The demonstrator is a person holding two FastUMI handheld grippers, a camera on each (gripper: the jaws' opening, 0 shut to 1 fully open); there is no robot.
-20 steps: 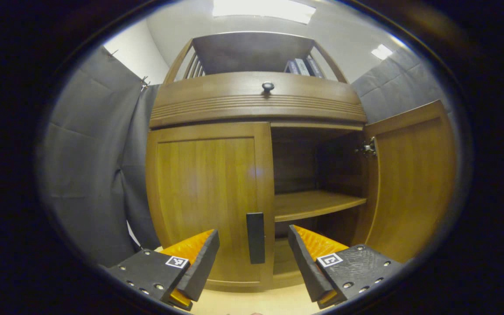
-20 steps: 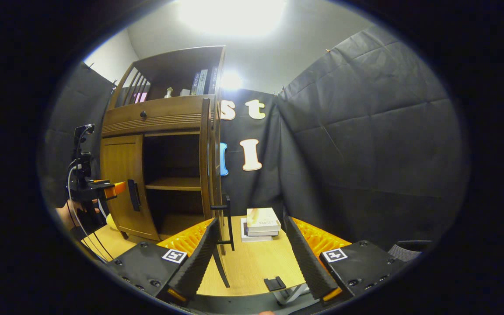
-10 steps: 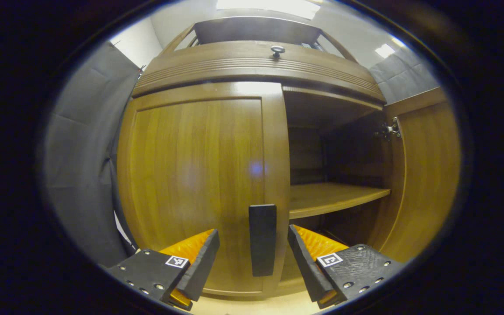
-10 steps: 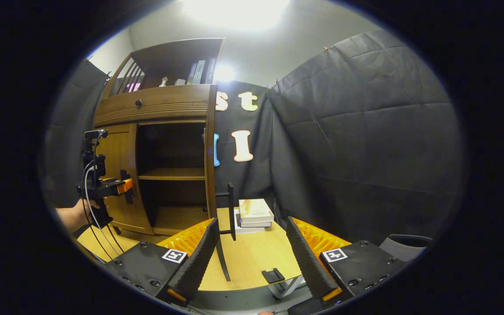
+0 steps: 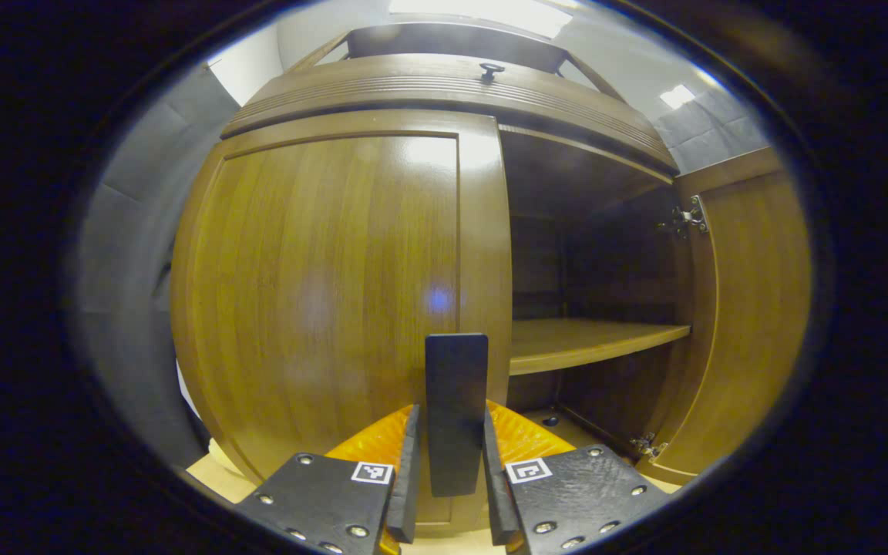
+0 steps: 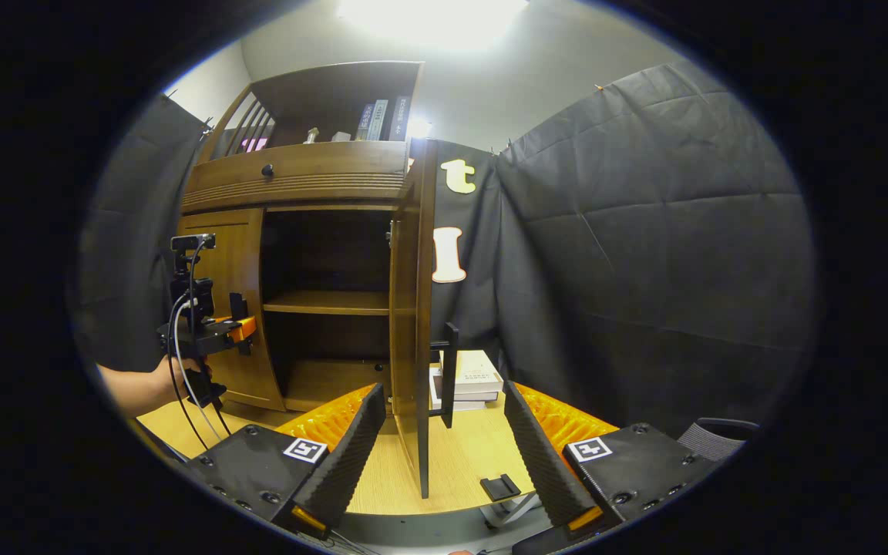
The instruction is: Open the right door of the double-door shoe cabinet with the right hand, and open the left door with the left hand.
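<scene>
Since the earlier frame, left gripper has closed in and now clamps the handle of the shut left door; right gripper gapes wide beside the open right door

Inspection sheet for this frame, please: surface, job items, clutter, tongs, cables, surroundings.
Surface: light wooden table carrying the cabinet.
Job's things: right door swung open; left door closed, its dark handle between the left tongs' fingers.
Clutter: stack of books and a small black clip on the table; books on the cabinet's top shelf.
Tongs: left tongs shut on the handle; right tongs open, holding nothing.
Cables: wires hang from the left tongs.
Surroundings: black cloth wall; ceiling light.
</scene>
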